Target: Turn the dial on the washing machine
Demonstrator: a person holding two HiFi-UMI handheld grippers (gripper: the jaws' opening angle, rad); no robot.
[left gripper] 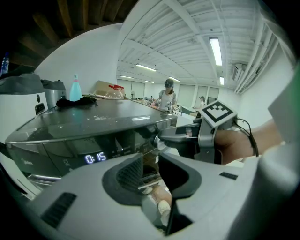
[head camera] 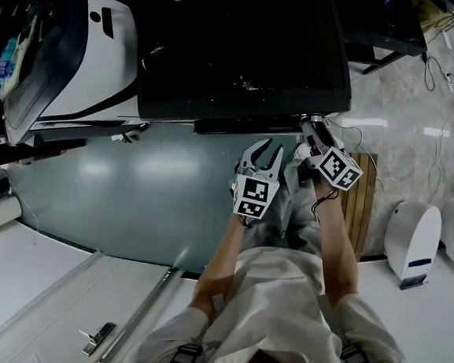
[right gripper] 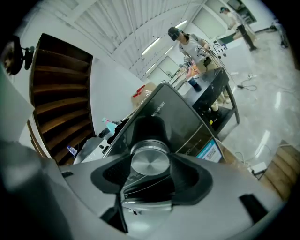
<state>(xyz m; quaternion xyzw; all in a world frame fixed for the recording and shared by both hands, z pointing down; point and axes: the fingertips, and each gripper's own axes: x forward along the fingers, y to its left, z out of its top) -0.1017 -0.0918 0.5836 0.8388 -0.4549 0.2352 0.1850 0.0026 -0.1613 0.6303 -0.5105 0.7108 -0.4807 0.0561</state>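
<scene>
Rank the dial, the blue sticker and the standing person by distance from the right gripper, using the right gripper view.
1. dial, between the jaws.
2. blue sticker, lower right on the washing machine.
3. standing person, far back, near the top.

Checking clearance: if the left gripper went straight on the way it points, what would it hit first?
Probably the washing machine's front control panel, left of the dial; depth is unclear.
</scene>
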